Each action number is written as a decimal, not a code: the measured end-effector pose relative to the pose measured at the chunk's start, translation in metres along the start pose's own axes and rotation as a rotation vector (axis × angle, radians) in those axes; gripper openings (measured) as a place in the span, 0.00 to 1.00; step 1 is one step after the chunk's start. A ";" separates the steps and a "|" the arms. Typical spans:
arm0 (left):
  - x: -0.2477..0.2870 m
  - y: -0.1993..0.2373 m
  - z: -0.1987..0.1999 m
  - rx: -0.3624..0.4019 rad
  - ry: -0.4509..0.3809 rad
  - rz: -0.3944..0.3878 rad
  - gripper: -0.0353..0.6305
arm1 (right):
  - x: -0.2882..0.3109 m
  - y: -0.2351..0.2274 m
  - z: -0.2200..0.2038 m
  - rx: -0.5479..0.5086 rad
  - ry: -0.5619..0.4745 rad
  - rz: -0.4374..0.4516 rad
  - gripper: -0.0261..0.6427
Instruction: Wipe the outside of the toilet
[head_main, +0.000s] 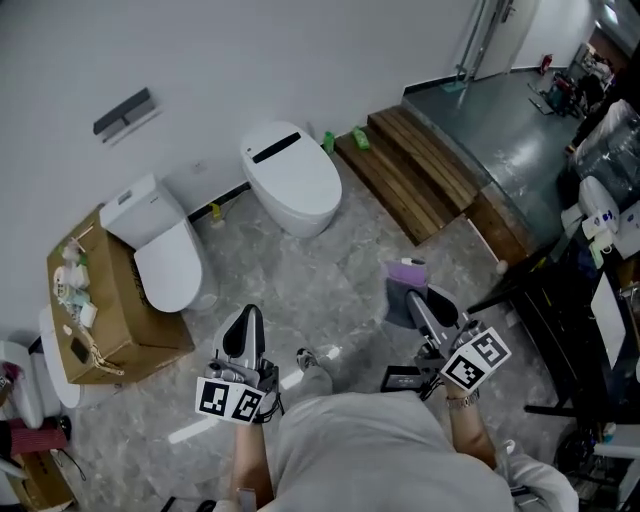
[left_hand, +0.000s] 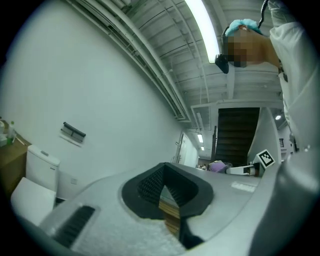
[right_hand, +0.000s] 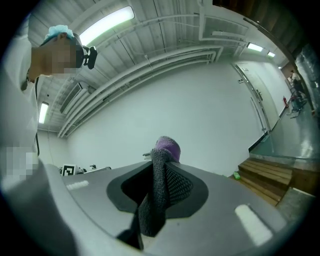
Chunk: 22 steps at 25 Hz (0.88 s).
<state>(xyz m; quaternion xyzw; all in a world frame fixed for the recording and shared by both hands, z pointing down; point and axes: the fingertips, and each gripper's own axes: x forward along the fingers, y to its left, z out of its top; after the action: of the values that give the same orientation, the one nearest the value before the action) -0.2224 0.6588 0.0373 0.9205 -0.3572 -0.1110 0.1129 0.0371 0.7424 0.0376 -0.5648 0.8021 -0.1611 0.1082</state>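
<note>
Right claw clamped on a cloth, left claw empty, both held close in front of the person

The right claw (right_hand: 159, 172) is closed on a grey cloth (right_hand: 156, 200) with a purple fold at its top, and the cloth droops from the jaws above the grey floor (head_main: 330, 290). The left claw (left_hand: 168, 192) grips nothing, its pads drawn together to a thin slit. Both are well apart from the toilets: a rounded white toilet (head_main: 291, 179) stands by the far wall (head_main: 250, 60), and a second toilet with a cistern (head_main: 160, 250) stands to its left, just beside an open cardboard box (head_main: 120, 310). Wooden steps (head_main: 415, 170) rise at the far right
</note>
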 end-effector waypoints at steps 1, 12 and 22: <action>0.014 0.011 0.001 -0.007 -0.004 -0.001 0.06 | 0.011 -0.006 0.003 -0.010 0.004 -0.014 0.16; 0.125 0.062 0.010 0.065 0.016 -0.081 0.06 | 0.088 -0.071 0.028 -0.065 -0.007 -0.146 0.16; 0.251 0.052 -0.017 0.099 0.030 0.005 0.06 | 0.126 -0.219 0.068 -0.067 0.011 -0.121 0.16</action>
<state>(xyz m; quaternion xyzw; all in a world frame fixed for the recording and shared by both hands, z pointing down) -0.0692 0.4521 0.0370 0.9257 -0.3627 -0.0789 0.0728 0.2090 0.5471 0.0592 -0.6146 0.7721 -0.1433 0.0751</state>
